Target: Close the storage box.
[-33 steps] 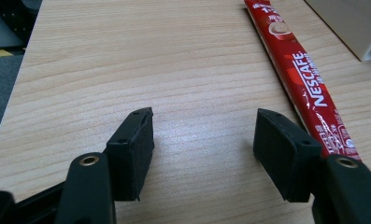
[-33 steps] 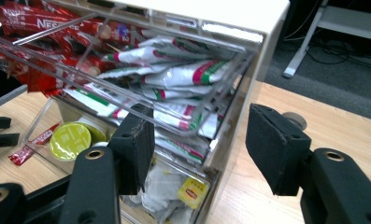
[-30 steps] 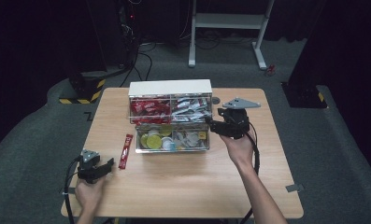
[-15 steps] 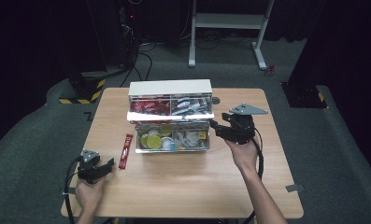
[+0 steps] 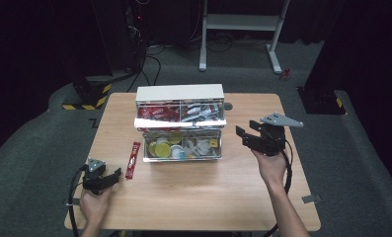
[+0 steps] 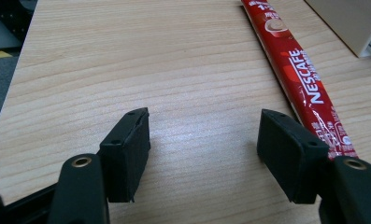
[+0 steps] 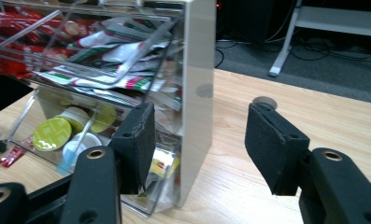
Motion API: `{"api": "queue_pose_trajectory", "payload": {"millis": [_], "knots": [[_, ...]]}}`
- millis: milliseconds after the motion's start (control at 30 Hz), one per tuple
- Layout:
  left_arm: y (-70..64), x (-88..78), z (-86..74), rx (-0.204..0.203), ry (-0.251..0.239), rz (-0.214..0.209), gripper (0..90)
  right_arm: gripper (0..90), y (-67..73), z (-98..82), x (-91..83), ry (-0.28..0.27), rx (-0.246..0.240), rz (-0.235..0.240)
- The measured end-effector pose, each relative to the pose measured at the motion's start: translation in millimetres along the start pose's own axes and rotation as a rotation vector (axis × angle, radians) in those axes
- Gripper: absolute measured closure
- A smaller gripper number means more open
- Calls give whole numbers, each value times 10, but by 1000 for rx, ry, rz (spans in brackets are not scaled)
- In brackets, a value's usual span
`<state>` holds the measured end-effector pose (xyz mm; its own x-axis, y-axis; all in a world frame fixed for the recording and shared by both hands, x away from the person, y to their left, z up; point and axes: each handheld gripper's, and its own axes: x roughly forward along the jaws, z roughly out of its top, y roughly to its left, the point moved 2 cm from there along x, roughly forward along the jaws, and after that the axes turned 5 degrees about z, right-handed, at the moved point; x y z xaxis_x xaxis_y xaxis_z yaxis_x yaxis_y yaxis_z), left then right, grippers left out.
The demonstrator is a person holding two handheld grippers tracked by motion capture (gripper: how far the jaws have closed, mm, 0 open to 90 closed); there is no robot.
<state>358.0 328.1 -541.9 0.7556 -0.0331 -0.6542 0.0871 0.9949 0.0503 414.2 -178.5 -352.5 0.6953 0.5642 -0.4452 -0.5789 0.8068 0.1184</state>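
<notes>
We read "NESCAFE" in white letters on the red sachet (image 6: 301,70) lying on the table (image 6: 127,56); its smaller print stays illegible.

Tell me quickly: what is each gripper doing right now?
Left gripper: open, holding nothing, beside the red Nescafe stick.
Right gripper: open, holding nothing.

Pale matt wood-grain table (image 6: 127,60) bearing a glossy red foil sachet (image 6: 304,88); clear glossy plastic organiser (image 7: 127,70) reflecting light.
</notes>
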Motion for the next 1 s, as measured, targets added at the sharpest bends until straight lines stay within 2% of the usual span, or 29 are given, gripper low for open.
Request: {"api": "queue_pose_trajectory", "payload": {"millis": [333, 733, 1000], "knots": [[5, 0, 2, 1, 1, -4, 345, 435, -210, -201, -110, 5, 63, -29], [-5, 0, 1, 3, 4, -1, 341, 445, -349, -385, -182, -2, 106, -58], [-5, 1, 2, 2, 5, -1, 340, 453, -444, -596, -183, 8, 141, -88]]}}
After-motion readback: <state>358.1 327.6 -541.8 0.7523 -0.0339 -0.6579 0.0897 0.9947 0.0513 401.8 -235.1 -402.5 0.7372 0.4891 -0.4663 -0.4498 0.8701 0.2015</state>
